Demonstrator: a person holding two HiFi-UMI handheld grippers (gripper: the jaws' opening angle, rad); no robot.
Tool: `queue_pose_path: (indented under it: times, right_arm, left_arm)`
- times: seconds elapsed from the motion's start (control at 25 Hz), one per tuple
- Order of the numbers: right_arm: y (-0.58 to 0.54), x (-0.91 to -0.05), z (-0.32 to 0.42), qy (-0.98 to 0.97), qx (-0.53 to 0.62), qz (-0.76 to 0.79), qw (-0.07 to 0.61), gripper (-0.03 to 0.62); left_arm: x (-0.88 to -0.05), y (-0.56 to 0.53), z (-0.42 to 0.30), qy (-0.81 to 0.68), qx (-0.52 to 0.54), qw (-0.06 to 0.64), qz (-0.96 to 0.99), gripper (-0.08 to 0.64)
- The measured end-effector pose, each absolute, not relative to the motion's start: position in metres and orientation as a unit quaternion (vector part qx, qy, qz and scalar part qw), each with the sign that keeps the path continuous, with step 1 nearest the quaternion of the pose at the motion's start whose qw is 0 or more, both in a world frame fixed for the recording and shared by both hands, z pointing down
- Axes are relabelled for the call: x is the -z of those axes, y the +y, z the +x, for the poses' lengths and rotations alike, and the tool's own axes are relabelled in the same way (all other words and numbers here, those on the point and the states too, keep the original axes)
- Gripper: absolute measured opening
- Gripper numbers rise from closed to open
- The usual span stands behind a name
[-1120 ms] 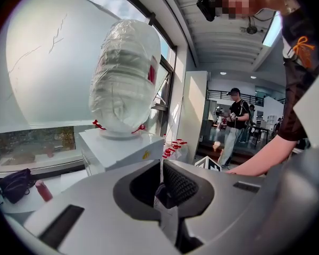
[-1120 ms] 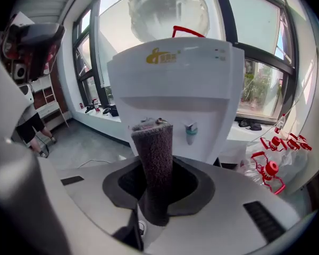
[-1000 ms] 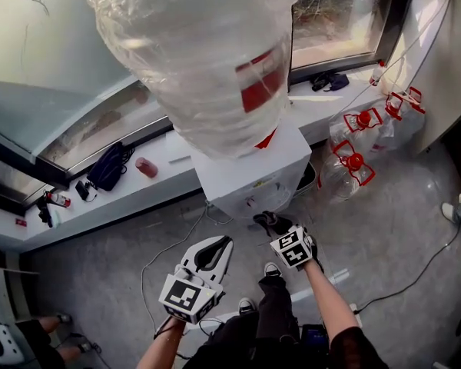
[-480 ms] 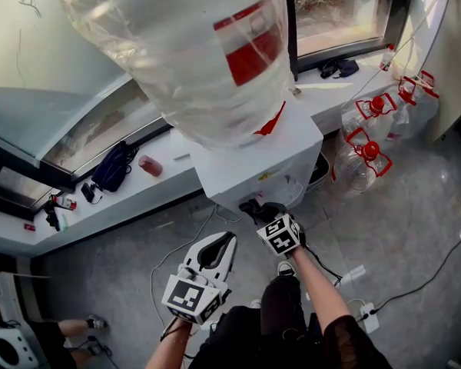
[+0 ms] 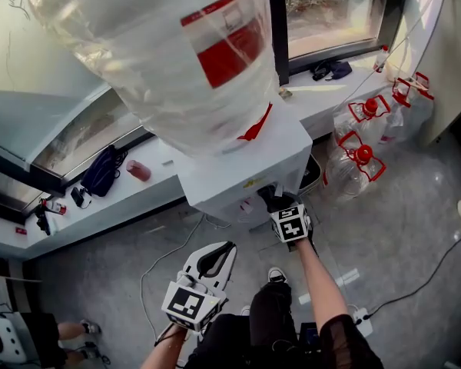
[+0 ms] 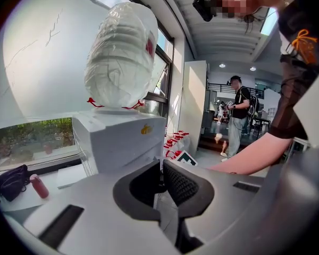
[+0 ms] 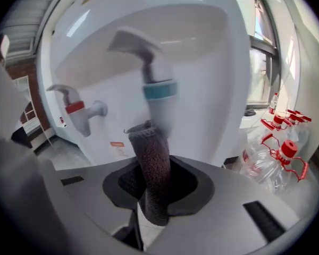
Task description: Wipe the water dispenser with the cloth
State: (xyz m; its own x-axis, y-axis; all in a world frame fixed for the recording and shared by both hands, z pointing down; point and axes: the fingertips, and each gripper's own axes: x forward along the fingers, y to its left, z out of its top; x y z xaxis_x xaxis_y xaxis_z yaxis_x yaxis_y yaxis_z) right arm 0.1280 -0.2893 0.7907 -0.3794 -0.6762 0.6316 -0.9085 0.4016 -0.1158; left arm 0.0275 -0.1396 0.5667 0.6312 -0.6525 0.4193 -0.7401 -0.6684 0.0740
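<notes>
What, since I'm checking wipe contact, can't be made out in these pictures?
- Cloth against water dispenser: in the right gripper view its tip merges with the blurred blue tap, so contact is unclear.
- Head view: the taps and the cloth tip are too small and dark beside the right tongs.
- Orange label, right gripper view: print too small.
- Bottle, head view: top cut off by the edge.

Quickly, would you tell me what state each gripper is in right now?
Left gripper: shut, nothing between its jaws.
Right gripper: shut on the dark cloth, close to the water dispenser.
</notes>
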Motion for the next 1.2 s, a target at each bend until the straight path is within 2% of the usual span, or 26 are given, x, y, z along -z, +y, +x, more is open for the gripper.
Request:
queue_pose_path:
  times: [0.36,0.6,0.76,1.2]
  right_arm:
    - [-0.298,-0.776,0.219,-0.752,-0.227,0.56,0.262,0.101]
    - [-0.279,-0.779,0.243,-0.742,-0.234,0.567,0.27,0.101]
    - [-0.251,-0.792,0.211,-0.761,-0.241,0.534,0.28,0.101]
    - [-0.207,-0.853,0.064,-0.823,-0.259,0.418,0.286,0.101]
  left_arm:
    - [-0.569,-0.13,0.052,-0.371,-0.18,0.128,0.902,0.028]
    - [-0.577,-0.123,0.056,-0.366,-0.183,0.129,0.903,0.028]
    - [-0.584,-0.118,0.054,-0.36,-0.191,0.133,0.904,0.028]
    - [-0.61,-0.123,0.031,-0.384,-0.193,0.12,0.895,0.028]
